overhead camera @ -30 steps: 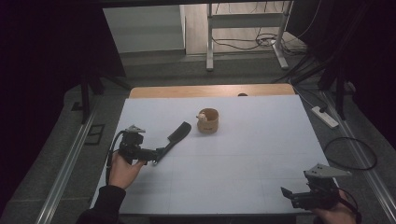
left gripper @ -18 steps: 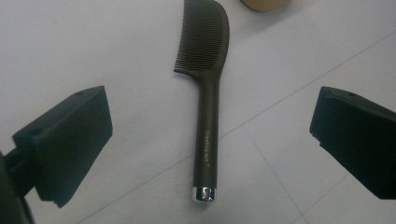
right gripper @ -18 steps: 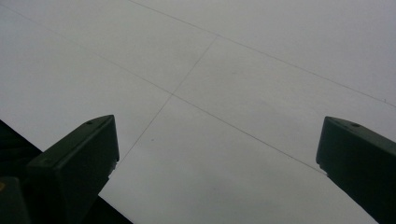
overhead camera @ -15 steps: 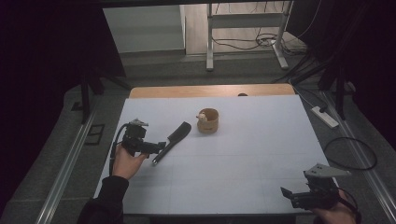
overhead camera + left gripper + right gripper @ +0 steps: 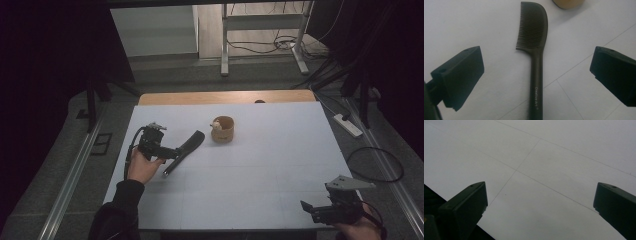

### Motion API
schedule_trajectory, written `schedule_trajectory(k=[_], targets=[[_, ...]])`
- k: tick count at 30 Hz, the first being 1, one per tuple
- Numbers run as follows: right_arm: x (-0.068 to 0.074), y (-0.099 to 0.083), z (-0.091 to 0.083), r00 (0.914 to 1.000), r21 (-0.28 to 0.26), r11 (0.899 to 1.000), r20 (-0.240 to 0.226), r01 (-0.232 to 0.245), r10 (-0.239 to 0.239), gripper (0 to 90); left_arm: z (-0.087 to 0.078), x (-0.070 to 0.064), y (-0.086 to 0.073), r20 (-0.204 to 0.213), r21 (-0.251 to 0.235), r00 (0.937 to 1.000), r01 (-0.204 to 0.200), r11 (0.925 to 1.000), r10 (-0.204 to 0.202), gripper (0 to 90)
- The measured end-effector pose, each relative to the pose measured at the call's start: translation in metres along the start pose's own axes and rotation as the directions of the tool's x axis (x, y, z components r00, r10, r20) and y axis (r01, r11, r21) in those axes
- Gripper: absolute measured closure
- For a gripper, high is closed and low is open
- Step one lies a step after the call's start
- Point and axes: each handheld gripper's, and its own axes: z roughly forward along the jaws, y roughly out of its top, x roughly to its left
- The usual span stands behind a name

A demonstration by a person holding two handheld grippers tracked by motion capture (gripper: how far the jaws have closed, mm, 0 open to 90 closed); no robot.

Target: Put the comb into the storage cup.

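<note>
Left gripper, fingers spread wide, straddles the dark plastic comb's handle lying flat on the bench; lower squarely, then close on the handle.

Lab: dark curtains, floor cables, white-covered table.

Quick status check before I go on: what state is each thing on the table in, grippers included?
Black plastic comb with a long handle: lying flat on the white table, ungripped, between the open jaws.
Small round wooden cup: upright, something pale inside, apart from the comb.
Left gripper: open, straddling the comb's handle.
Right gripper: open, holding nothing, at the table's near right corner.
</note>
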Motion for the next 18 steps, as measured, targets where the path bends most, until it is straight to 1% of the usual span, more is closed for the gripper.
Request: schedule_trajectory(k=[2, 4, 5, 8, 9, 10, 11, 12, 13, 15, 16, 17, 18], targets=[[0.0, 0.0, 0.0, 1.0, 0.0, 1.0, 0.0, 0.0, 0.0, 0.0, 0.003, 0.0, 0.003, 0.0, 0.007, 1.0, -0.003, 1.0, 0.003, 0.0], [0.0, 0.0, 0.0, 1.0, 0.0, 1.0, 0.0, 0.0, 0.0, 0.0, 0.005, 0.0, 0.005, 0.002, 0.008, 1.0, 0.004, 1.0, -0.004, 0.0], [0.0, 0.0, 0.0, 1.0, 0.001, 1.0, 0.0, 0.0, 0.0, 0.0, 0.007, 0.0, 0.006, 0.006, 0.014, 1.0, 0.0, 0.9999, 0.0, 0.0], [0.0, 0.0, 0.0, 1.0, 0.003, 1.0, 0.0, 0.002, -0.002, 0.0, 0.01, 0.0, 0.009, 0.0, 0.021, 1.0, 0.0, 0.9998, 0.0, 0.0], [0.0, 0.0, 0.0, 1.0, 0.004, 1.0, 0.0, 0.002, -0.002, 0.0, 0.011, -0.001, 0.009, -0.004, 0.023, 1.0, -0.006, 0.9997, 0.006, 0.7], [0.0, 0.0, 0.0, 1.0, 0.005, 1.0, 0.0, 0.003, -0.003, 0.0, 0.012, -0.001, 0.008, -0.004, 0.022, 1.0, -0.009, 0.9997, 0.009, 5.4], [0.0, 0.0, 0.0, 1.0, 0.005, 1.0, 0.0, 0.003, -0.003, 0.0, 0.011, -0.001, 0.008, -0.006, 0.025, 0.9999, -0.011, 0.9996, 0.011, 5.4], [0.0, 0.0, 0.0, 1.0, 0.005, 1.0, 0.0, 0.004, -0.004, 0.0, 0.011, 0.0, 0.006, -0.008, 0.02, 0.9999, -0.013, 0.9997, 0.014, 15.5], [0.0, 0.0, 0.0, 1.0, 0.005, 1.0, -0.001, 0.006, -0.006, 0.0, 0.011, 0.0, 0.006, -0.008, 0.02, 0.9999, -0.013, 0.9997, 0.014, 20.4], [0.0, 0.0, 0.0, 1.0, 0.005, 1.0, -0.001, 0.007, -0.007, 0.0, 0.009, 0.0, 0.004, -0.012, 0.027, 0.9997, -0.02, 0.9995, 0.02, 36.9], [0.001, 0.0, 0.0, 1.0, 0.006, 1.0, -0.001, 0.009, -0.009, 0.0, 0.009, 0.001, 0.003, -0.018, 0.033, 0.9997, -0.014, 0.9994, 0.014, 36.9], [0.001, 0.0, 0.0, 0.9999, 0.006, 1.0, -0.001, 0.011, -0.011, 0.0, 0.008, 0.001, 0.002, -0.021, 0.039, 0.9997, -0.008, 0.9992, 0.009, 46.9], [0.001, 0.0, 0.0, 0.9999, 0.006, 1.0, 0.0, 0.011, -0.011, 0.0, 0.007, 0.002, 0.002, -0.018, 0.04, 0.9998, -0.006, 0.9992, 0.006, 53.7]])
